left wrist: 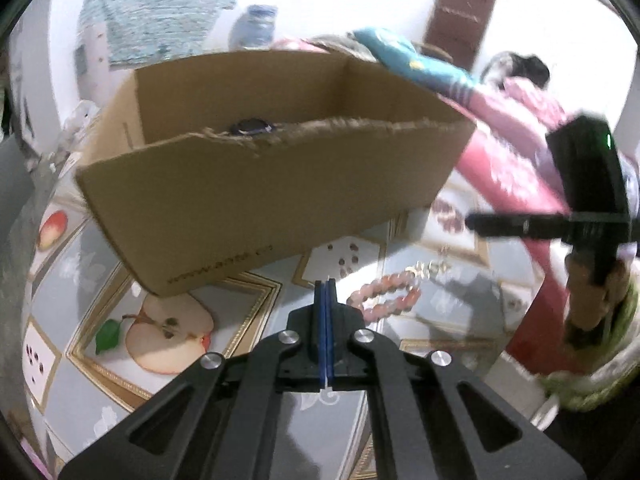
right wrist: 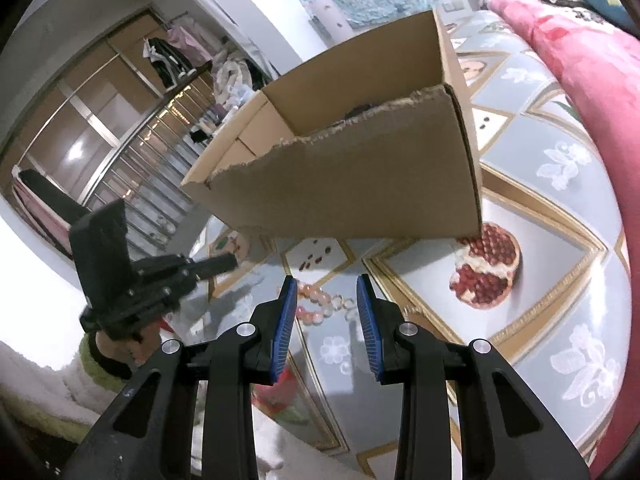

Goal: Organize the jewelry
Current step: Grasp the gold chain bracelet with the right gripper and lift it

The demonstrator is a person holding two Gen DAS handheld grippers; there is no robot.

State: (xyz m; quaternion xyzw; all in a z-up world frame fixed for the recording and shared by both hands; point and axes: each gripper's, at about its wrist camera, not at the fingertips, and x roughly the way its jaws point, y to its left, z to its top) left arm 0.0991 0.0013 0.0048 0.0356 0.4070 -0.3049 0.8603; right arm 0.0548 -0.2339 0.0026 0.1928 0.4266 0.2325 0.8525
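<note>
**Now reaching for the bracelet**

Left wrist view: the left gripper (left wrist: 326, 282) is closed on nothing, pads pressed together. A pink bead bracelet (left wrist: 386, 295) lies on the tablecloth (left wrist: 80, 380) just beside its tips, at two o'clock. The box (left wrist: 256, 192) stands beyond at twelve, a dark watch (left wrist: 253, 126) inside.

Right wrist view: the right gripper (right wrist: 327, 286) is open, the bracelet (right wrist: 320, 304) between its fingers but seemingly below them. Next, probably: descend, pinch, lift over the torn box (right wrist: 360, 184) edge at twelve.
</note>
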